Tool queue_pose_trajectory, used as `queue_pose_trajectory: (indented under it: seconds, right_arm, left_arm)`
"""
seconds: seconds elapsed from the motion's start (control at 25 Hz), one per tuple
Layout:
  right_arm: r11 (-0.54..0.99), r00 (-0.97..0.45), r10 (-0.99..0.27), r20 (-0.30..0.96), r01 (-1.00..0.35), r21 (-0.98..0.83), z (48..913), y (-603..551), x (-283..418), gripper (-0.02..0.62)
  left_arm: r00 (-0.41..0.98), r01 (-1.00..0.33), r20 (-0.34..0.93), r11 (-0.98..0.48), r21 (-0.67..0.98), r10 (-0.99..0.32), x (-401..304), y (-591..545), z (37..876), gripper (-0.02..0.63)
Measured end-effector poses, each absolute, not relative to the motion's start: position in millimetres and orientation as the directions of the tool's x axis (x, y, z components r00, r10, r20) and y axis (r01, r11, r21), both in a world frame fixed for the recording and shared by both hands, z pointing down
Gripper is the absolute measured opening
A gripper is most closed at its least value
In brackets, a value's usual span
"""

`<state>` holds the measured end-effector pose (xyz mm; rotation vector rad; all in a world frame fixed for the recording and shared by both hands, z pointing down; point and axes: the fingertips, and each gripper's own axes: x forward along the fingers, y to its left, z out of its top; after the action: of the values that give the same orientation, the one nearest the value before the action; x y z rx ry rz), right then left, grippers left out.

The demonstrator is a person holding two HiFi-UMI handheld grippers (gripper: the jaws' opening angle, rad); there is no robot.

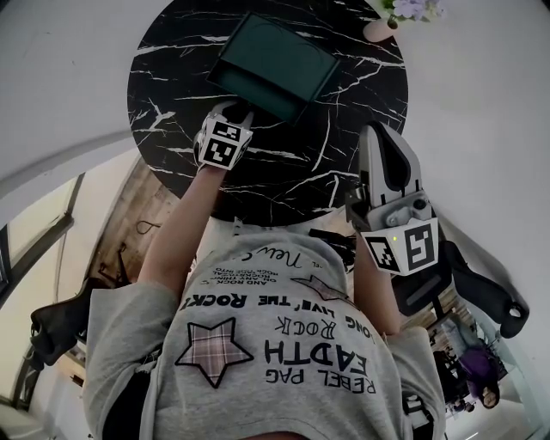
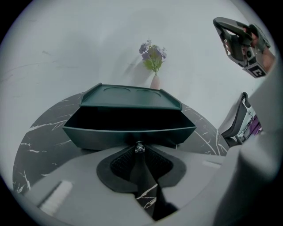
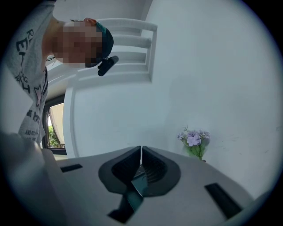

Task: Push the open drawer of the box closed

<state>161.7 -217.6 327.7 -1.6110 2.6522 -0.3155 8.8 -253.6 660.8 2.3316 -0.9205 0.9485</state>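
Note:
A dark green box (image 1: pixel 288 51) stands at the far side of a round black marble table (image 1: pixel 344 112). Its drawer (image 1: pixel 258 96) is pulled out toward me. My left gripper (image 1: pixel 237 110) reaches down to the drawer's front. In the left gripper view the drawer front (image 2: pixel 128 133) fills the middle, and my left gripper (image 2: pixel 139 150) has its tips shut on the small metal knob (image 2: pixel 139 146). My right gripper (image 1: pixel 382 142) hovers over the table's near right edge, away from the box. Its jaws (image 3: pixel 141 160) are shut with nothing between them.
A pink vase of purple flowers (image 1: pixel 388 19) stands at the table's far right edge, behind the box (image 2: pixel 154 66). A white wall lies beyond the table. My right gripper (image 2: pixel 243 42) shows high at the right of the left gripper view. A dark chair sits at the lower right.

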Motion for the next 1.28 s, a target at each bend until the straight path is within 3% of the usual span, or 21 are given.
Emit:
queue_pose_trajectory:
  seconds: [1.28]
  right_arm:
    - [0.408, -0.430, -0.898, 0.096, -0.894, -0.186, 332, -209, 181, 0.017]
  left_arm:
    - [0.534, -0.758, 0.707, -0.634, 0.156, -0.464, 41, -303, 662, 0.072]
